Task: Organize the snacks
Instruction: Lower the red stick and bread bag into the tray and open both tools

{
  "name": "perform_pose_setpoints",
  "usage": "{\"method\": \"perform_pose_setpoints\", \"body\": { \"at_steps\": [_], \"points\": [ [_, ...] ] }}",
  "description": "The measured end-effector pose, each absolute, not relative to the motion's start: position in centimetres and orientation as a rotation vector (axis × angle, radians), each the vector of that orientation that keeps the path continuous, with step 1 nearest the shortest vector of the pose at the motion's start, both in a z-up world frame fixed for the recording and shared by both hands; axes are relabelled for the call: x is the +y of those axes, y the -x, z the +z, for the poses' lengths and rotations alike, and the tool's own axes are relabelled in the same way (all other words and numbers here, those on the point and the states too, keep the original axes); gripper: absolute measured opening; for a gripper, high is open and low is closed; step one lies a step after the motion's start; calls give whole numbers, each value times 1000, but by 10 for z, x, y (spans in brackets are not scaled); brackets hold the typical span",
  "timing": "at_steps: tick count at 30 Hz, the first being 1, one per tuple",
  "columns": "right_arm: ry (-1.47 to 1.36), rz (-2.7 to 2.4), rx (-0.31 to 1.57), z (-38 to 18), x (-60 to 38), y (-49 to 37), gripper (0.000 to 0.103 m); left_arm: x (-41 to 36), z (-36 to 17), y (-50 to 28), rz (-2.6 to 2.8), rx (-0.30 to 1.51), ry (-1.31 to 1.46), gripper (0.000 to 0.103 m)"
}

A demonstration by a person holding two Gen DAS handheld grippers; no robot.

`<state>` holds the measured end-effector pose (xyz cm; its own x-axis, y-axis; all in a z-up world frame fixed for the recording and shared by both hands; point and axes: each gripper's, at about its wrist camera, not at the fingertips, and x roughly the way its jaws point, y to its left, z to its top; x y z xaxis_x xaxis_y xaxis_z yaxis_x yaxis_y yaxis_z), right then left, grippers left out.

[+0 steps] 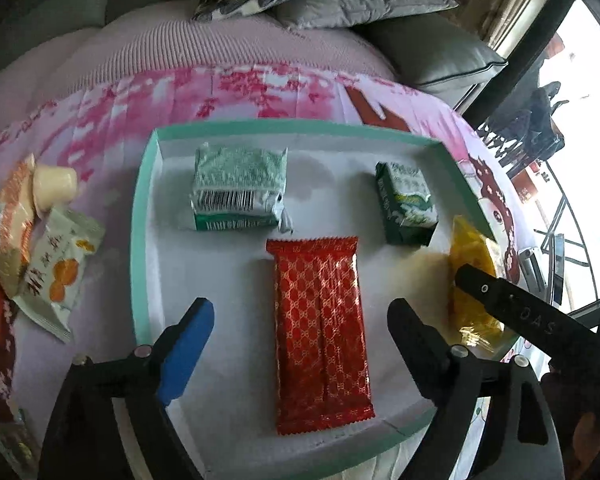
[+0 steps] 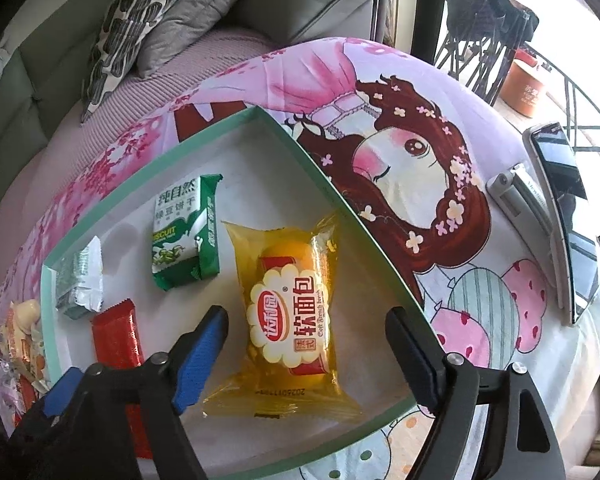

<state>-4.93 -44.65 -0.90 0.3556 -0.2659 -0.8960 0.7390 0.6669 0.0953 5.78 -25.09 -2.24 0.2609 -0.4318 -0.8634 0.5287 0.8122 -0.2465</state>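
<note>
Pink cartoon-print cloth [image 2: 440, 92] covers the surface, and on it sits a shallow mint-rimmed tray [image 1: 142, 216] with a white floor. Inside lie a long red bar wrapper [image 1: 322, 332], a yellow soft-bread packet [image 2: 288, 312] (near the tray's right wall), a pale green biscuit pack [image 1: 238, 188] and a darker green biscuit pack [image 1: 406, 204]. More snacks [image 1: 40, 248] are heaped left of the tray. The left gripper [image 1: 300, 320] straddles the red bar, jaws apart, not touching. The right gripper [image 2: 306, 328] stands likewise spread about the bread packet.
</note>
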Motion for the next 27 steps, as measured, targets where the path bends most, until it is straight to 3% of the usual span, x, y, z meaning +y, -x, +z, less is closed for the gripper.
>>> {"method": "perform_pose_setpoints", "body": {
  "at_steps": [12, 27],
  "points": [
    [-518, -702, 967, 7, -443, 53, 88, -212, 19, -63, -470, 1009, -68, 89],
    [-401, -635, 935, 19, -416, 40, 88, -160, -4, -87, -148, 1097, -57, 89]
  ]
}}
